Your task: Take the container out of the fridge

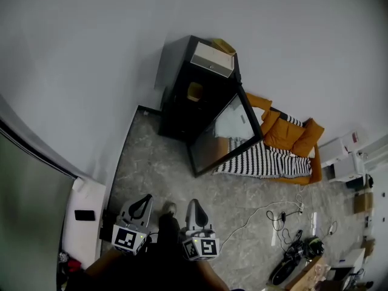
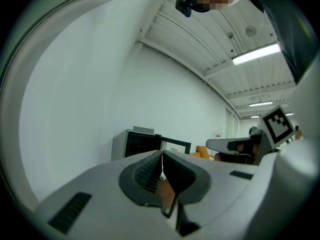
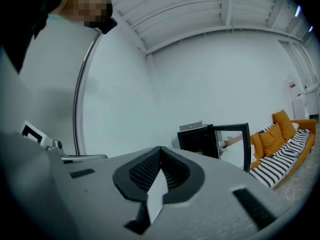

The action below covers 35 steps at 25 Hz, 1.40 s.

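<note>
A black fridge (image 1: pixel 185 96) stands against the far wall with its glass door (image 1: pixel 225 133) swung open. A yellowish container (image 1: pixel 194 91) sits on a shelf inside. Both grippers are far from it, down near the person's body. My left gripper (image 1: pixel 144 199) is shut with nothing in it, and my right gripper (image 1: pixel 195 202) is shut and empty too. In the left gripper view the closed jaws (image 2: pixel 162 158) point toward the fridge (image 2: pixel 142 144). In the right gripper view the closed jaws (image 3: pixel 160 153) point toward the fridge (image 3: pixel 198 139) and its door (image 3: pixel 234 145).
A pale box (image 1: pixel 212 59) lies on top of the fridge. An orange sofa with a striped cover (image 1: pixel 276 150) stands right of the door. Cables (image 1: pixel 282 214) trail across the stone floor at the right, and a white cabinet (image 1: pixel 83 220) is at the left.
</note>
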Tool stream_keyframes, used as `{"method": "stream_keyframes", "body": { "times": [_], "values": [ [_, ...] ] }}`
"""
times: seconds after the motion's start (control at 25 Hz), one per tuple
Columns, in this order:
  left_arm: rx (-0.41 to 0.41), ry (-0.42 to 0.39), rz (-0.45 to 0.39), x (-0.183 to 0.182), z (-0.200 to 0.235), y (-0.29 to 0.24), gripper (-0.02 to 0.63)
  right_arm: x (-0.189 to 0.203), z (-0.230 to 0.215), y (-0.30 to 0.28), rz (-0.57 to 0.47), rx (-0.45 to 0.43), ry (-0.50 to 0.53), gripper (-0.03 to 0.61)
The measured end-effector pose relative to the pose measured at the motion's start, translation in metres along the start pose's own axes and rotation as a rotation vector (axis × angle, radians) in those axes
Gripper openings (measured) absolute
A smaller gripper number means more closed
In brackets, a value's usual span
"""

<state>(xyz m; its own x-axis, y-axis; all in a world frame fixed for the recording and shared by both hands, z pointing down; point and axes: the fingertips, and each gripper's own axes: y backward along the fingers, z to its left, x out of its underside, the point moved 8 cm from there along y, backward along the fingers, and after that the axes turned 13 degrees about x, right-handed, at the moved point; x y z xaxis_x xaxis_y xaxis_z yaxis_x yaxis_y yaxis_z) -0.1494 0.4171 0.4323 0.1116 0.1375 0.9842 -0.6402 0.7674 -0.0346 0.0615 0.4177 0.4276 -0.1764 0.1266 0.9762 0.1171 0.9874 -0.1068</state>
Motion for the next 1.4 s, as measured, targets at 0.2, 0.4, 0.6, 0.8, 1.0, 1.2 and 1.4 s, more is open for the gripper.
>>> {"method": "stream_keyframes", "body": {
  "times": [0.2,0.4,0.6,0.8,1.0,1.2,1.4],
  "values": [
    [-0.005,0.01,0.015,0.002,0.014,-0.019,0.005,0.003,-0.004,-0.026,-0.009,-0.003,-0.014,0.002],
    [-0.027,0.012,0.027,0.004,0.03,-0.049,0.005,-0.001,-0.012,-0.07,-0.02,-0.035,-0.026,0.002],
    [-0.04,-0.007,0.026,-0.002,0.057,-0.099,0.005,-0.009,-0.03,-0.128,-0.015,-0.054,-0.021,0.002],
    [-0.055,0.009,0.033,-0.018,0.081,-0.165,0.005,-0.021,-0.055,-0.192,0.008,-0.072,-0.04,0.002],
    [-0.059,-0.008,0.041,-0.031,0.09,-0.23,0.005,-0.037,-0.086,-0.247,-0.004,-0.097,-0.048,0.0],
    [-0.059,0.003,0.016,-0.042,0.091,-0.277,0.005,-0.05,-0.117,-0.296,-0.024,-0.124,-0.028,0.002],
    [-0.093,0.007,0.022,-0.044,0.107,-0.3,0.005,-0.05,-0.134,-0.341,-0.019,-0.115,-0.078,0.0]
  ]
}}
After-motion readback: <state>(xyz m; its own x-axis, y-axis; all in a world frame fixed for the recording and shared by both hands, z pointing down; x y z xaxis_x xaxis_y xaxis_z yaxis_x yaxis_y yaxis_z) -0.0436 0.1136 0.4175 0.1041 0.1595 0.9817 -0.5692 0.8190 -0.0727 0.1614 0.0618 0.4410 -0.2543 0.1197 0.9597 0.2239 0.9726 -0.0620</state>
